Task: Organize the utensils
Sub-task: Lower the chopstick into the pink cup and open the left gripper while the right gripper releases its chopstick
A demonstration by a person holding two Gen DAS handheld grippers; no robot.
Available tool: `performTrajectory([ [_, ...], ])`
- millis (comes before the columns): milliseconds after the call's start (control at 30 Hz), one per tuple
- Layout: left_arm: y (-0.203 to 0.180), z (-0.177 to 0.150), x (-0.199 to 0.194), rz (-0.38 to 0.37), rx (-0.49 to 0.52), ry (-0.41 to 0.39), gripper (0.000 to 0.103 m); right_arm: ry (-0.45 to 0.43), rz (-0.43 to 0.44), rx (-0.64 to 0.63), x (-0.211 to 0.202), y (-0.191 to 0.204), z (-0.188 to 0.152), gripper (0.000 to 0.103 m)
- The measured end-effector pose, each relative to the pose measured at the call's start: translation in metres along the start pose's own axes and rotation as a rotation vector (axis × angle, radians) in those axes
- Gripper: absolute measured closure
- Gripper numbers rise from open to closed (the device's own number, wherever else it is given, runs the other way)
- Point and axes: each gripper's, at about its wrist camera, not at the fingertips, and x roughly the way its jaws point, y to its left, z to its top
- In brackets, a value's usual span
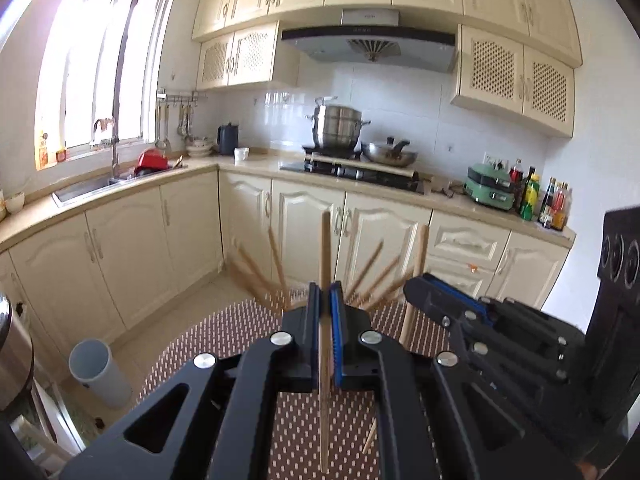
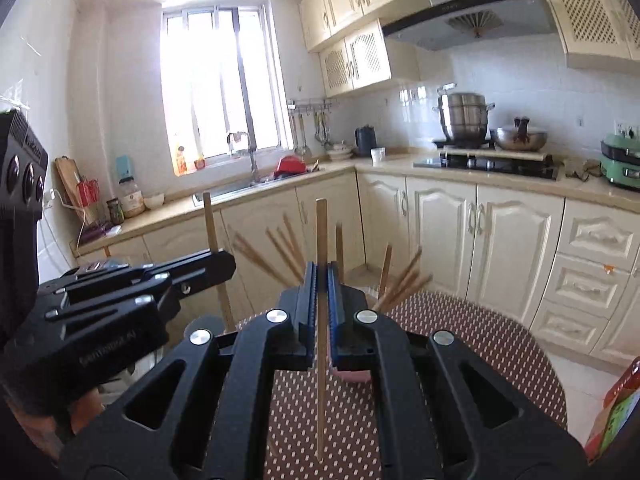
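The left hand-held gripper [image 1: 325,300] is nearly closed, pinching one upright wooden chopstick [image 1: 325,248] between its blue pads. The right hand-held gripper [image 2: 322,280] pinches another chopstick [image 2: 321,236] the same way. Both hang above the table [image 2: 480,344] with its dotted brown cover, where more chopsticks [image 2: 276,256] fan out just beyond the fingertips.

Two upright wooden chopsticks [image 1: 325,248] [image 2: 321,240], one per tool; others [image 1: 276,276] fanned, blurred, beyond
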Motion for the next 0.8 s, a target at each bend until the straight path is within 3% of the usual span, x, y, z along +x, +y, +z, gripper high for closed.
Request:
performTrajectory([
  [433,0.0,0.069,0.014,0.008,-0.04,-0.193,0.097,-0.161,-0.04,-0.016,0.011,-0.006,0.041,0.097],
  [800,0.01,0.079,0.044,0.019,-0.107,-0.3,0.097,-0.213,-0.073,0.013,0.026,-0.022,0.048,0.098],
])
